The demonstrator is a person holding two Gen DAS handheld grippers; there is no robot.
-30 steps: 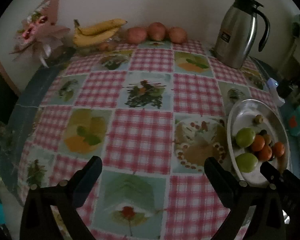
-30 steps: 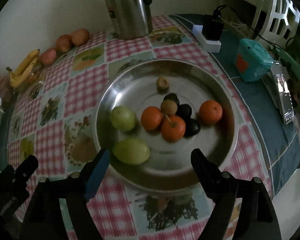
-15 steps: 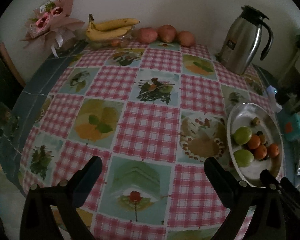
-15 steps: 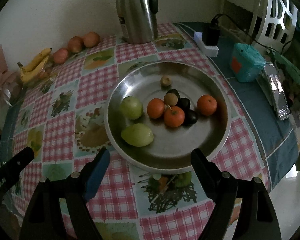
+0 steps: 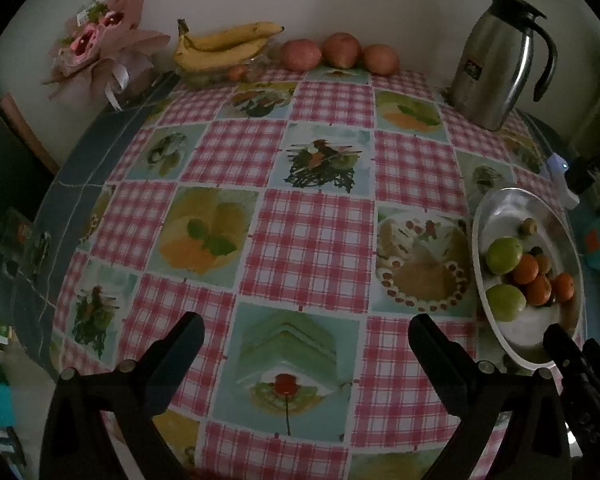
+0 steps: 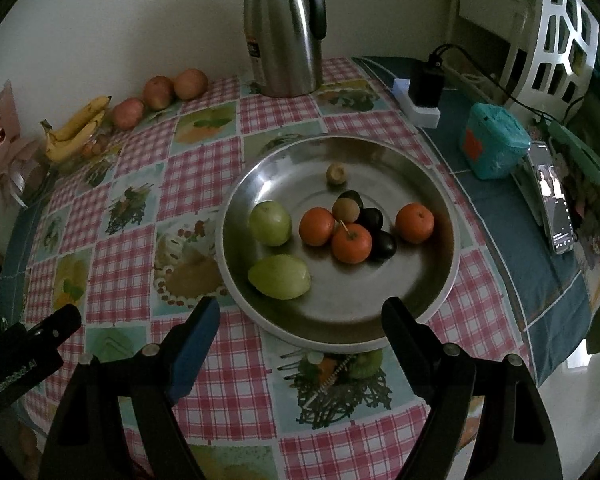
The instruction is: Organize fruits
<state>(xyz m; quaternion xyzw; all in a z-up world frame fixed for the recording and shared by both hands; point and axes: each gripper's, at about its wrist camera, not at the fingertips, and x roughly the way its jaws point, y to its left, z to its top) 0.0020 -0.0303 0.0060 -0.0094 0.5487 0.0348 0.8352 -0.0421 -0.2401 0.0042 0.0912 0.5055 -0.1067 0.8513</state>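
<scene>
Both grippers hang above the near edge of the table (image 5: 312, 240), tilted steeply down toward its checked cloth. The left gripper (image 5: 306, 332) has its jaws spread wide with nothing between them, over the cloth's near middle. The right gripper (image 6: 300, 312) is likewise wide open and empty, its fingertips framing the near rim of the steel plate (image 6: 432, 184), which sits toward the table's right edge. On the plate lie two green fruits (image 6: 270, 222) on its left side, the nearer one (image 6: 279, 276) with its long axis running left to right and its pointed end toward the right. Three oranges (image 6: 351, 242) cluster around several small dark fruits (image 6: 374, 218) at the plate's centre and right, and one small brown fruit (image 6: 335, 173) sits alone nearer the far rim. Along the far edge, against the wall, a bunch of bananas (image 5: 224, 46) lies lengthwise with its stem to the left, three reddish apples (image 5: 340, 50) in a row beside it, and a steel jug (image 5: 496, 60) stands upright at the far right corner.
</scene>
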